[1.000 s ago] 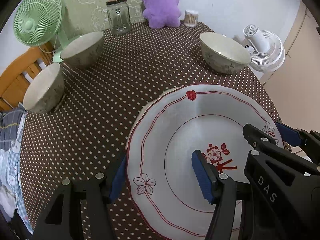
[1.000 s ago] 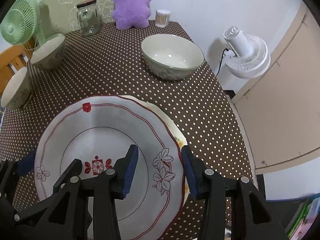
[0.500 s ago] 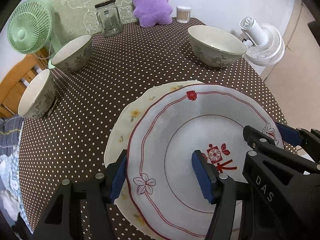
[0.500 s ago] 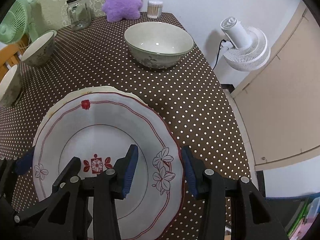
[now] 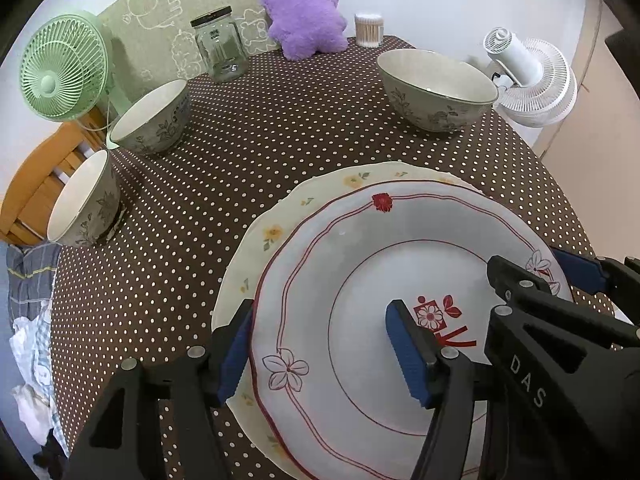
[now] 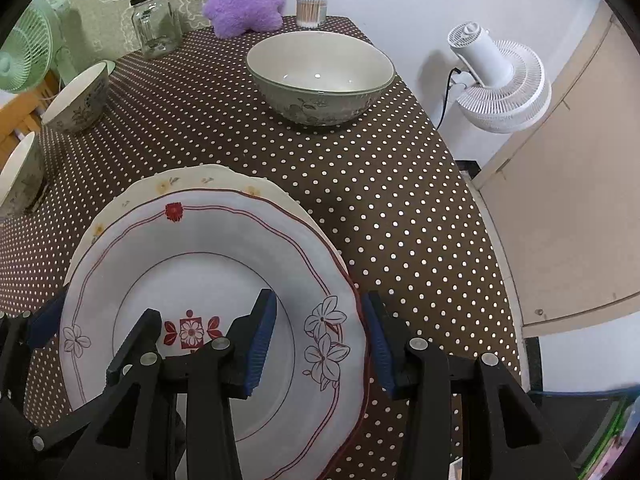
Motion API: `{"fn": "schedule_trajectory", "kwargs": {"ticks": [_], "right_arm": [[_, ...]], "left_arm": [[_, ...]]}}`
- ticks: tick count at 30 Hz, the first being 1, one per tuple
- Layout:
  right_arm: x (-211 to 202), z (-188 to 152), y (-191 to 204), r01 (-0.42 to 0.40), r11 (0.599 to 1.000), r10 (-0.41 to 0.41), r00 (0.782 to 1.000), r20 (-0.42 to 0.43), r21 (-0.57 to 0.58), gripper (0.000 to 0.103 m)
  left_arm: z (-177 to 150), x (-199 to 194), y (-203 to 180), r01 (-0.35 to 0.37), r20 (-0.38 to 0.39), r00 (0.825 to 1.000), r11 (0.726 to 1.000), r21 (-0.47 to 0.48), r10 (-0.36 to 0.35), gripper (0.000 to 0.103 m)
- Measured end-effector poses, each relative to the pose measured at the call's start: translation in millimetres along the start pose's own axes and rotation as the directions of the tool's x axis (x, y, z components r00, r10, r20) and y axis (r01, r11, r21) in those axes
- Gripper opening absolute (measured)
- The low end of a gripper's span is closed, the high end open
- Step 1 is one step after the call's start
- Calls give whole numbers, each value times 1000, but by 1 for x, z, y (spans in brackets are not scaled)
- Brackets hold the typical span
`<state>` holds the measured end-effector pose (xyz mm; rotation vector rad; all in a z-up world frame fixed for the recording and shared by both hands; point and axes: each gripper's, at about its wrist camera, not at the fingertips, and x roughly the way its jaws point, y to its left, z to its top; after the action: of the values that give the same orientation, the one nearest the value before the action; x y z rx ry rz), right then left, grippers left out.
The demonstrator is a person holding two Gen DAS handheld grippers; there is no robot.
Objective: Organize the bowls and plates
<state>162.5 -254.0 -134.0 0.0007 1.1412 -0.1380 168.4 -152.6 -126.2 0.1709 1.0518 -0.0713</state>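
Observation:
A white plate with a red scalloped line lies on a cream plate with yellow flowers on the dotted brown tablecloth. My left gripper straddles the top plate's left rim. Its jaws are opening, though the outer pad still touches the edge. My right gripper is shut across the right rim. A large bowl stands at the far right. Two smaller bowls stand on the left.
A glass jar, a purple plush and a tub of cotton swabs line the far edge. A green fan and a wooden chair stand left, a white fan right. The table edge drops off close to the right of the plates.
Both grippers moved the red-lined plate forward and down over the flowered plate, which came into view beneath it. The bowls now look farther off.

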Motion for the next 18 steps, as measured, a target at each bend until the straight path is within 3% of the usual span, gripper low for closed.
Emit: {"fn": "schedule_trajectory", "kwargs": {"ticks": [8, 10, 12, 18], "right_arm": [[-7, -4, -12, -60, 998, 60, 998, -14, 37, 47], [-9, -5, -13, -74, 997, 75, 997, -19, 37, 40], [-7, -4, -13, -68, 997, 69, 997, -25, 34, 33], [-9, -3, -5, -30, 999, 30, 1000, -3, -19, 33]], "left_arm": [[1, 1, -1, 0, -4, 1000, 1000, 0, 0, 68], [1, 1, -1, -12, 0, 1000, 1000, 2, 12, 69], [0, 1, -2, -18, 0, 1000, 1000, 4, 18, 70], [-2, 4, -7, -55, 5, 998, 998, 32, 55, 73]]}}
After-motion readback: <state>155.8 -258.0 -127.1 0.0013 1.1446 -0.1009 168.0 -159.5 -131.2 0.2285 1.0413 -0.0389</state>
